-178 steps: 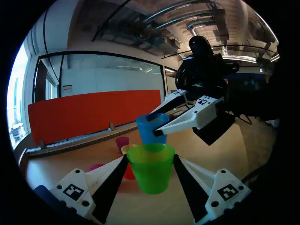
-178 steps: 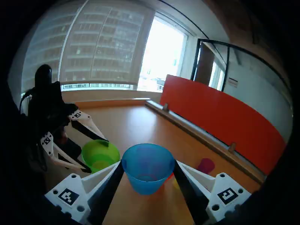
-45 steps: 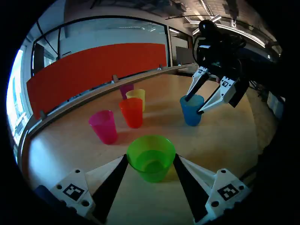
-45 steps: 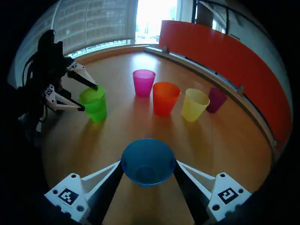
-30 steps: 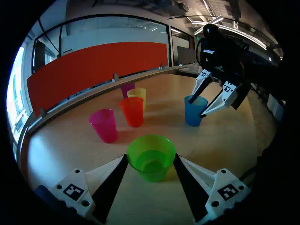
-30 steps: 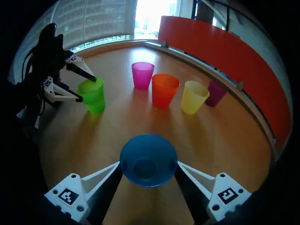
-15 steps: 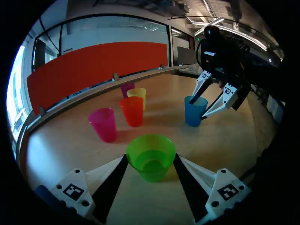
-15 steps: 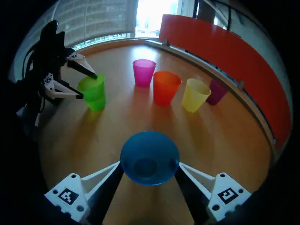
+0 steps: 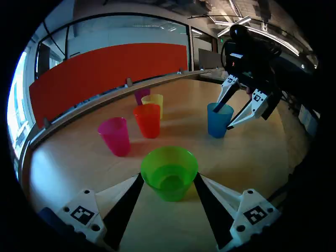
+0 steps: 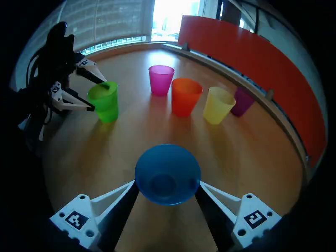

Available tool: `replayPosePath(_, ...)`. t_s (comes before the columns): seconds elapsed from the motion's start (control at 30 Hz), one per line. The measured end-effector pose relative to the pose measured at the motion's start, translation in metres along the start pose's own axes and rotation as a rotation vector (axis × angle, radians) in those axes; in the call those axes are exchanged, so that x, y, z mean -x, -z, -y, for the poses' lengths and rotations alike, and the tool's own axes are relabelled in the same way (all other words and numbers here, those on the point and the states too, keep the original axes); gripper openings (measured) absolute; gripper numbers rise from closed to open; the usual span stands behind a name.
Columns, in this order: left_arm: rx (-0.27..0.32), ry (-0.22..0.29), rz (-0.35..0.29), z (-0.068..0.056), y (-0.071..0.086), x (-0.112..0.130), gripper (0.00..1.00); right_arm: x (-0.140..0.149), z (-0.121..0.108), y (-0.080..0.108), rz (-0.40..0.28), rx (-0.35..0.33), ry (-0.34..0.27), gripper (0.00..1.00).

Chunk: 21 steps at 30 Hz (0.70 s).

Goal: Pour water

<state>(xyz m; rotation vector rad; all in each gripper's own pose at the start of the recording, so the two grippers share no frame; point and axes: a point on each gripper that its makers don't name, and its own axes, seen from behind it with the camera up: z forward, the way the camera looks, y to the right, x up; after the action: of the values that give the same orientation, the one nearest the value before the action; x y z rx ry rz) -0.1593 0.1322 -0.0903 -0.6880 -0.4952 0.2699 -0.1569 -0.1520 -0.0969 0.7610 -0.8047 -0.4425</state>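
Two cups clamped, green cup (image 9: 169,168) in left gripper (image 9: 169,176), blue cup (image 10: 168,172) in right gripper (image 10: 167,183), both upright over the tabletop (image 10: 126,138), so no pour's underway, I reckon.

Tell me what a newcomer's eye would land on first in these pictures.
The two bright cups up close come first: a green cup clamped in the left gripper, and a blue cup in the right gripper. Then comes the row beyond them on the wooden table: pink cup, orange cup, yellow cup and purple cup, beside the long red panel.
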Motion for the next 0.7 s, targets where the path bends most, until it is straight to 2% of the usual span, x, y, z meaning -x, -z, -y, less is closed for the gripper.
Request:
replayPosePath(0.37, -0.004, -0.053, 0.045, -0.002, 0.006, 0.007, 0.87, 0.004, 0.0, 0.005, 0.0, 0.005, -0.001, 0.94)
replayPosePath(0.7, -0.002, -0.079, 0.075, -0.005, 0.014, 0.017, 0.87, 0.011, 0.0, 0.011, 0.0, 0.014, -0.005, 0.94)
